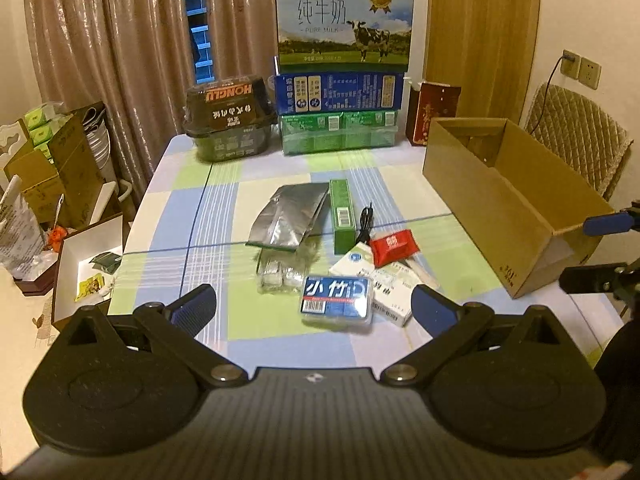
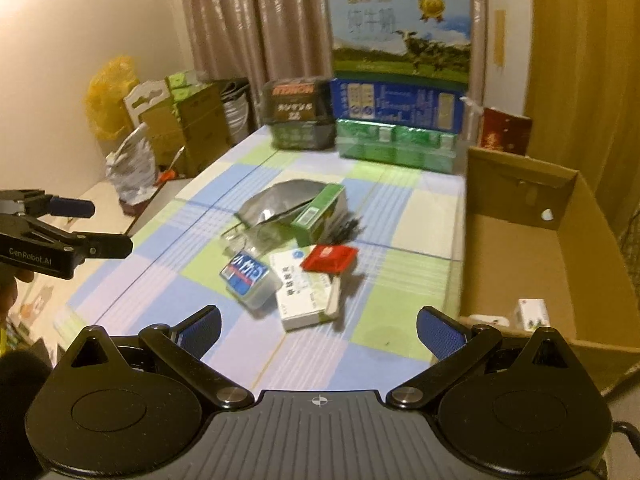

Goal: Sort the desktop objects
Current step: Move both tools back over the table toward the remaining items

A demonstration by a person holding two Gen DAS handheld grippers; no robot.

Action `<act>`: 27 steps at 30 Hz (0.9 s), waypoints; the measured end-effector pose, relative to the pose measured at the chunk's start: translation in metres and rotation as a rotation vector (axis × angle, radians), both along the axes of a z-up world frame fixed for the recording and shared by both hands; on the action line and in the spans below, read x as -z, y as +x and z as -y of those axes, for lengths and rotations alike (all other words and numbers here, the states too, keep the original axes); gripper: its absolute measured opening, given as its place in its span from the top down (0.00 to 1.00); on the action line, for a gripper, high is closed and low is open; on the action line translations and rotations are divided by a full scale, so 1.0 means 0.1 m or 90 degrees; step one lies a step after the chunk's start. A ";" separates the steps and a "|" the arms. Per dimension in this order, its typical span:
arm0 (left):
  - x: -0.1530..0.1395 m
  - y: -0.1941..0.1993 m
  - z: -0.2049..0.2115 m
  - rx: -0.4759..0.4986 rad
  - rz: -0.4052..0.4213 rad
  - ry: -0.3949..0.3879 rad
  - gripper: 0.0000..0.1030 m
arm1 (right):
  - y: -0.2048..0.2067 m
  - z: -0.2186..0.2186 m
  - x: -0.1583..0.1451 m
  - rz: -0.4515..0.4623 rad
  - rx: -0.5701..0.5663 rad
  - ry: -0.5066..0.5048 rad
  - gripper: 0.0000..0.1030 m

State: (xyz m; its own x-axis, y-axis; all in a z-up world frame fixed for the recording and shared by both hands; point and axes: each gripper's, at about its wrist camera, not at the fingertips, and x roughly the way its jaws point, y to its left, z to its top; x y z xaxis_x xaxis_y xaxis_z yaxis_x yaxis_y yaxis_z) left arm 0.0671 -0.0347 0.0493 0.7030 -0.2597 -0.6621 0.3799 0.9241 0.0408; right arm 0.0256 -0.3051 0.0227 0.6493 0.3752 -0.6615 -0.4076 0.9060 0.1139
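Both grippers, left [image 1: 314,306] and right [image 2: 319,330], gape empty; light, stiff blue case [image 1: 337,301] at twelve o'clock suits side gripping.

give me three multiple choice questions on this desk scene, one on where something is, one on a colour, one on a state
1. Where does the red packet lie?
A. inside the cardboard box
B. on the white boxes in the pile
C. on the floor

2. What colour is the long narrow box beside the silver pouch?
A. green
B. yellow
C. black

3. How do the jaws of the left gripper stand?
A. shut on the clear case
B. shut on nothing
C. open, holding nothing

Answers:
1. B, the packet rests across the white boxes, outside the cardboard box.
2. A, its faces are green with a barcode label.
3. C, the blue pads sit wide apart, with the clear case lying on the table beyond them.
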 end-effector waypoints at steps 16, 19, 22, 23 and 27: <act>0.44 0.03 0.00 0.054 -0.040 0.014 0.01 | 0.00 -0.17 0.38 -0.009 -0.016 -0.016 0.02; 0.52 0.11 0.05 0.071 -0.041 0.012 0.01 | 0.03 -0.22 0.44 0.000 -0.026 -0.026 0.02; 0.61 0.22 0.09 0.084 -0.041 0.007 0.01 | 0.07 -0.27 0.52 0.009 -0.037 -0.038 0.02; 0.64 0.26 0.09 0.085 -0.041 0.004 0.01 | 0.09 -0.27 0.55 0.009 -0.038 -0.039 0.02; 0.74 0.40 0.09 0.086 -0.052 -0.014 0.01 | 0.16 -0.29 0.69 0.017 -0.039 -0.038 0.02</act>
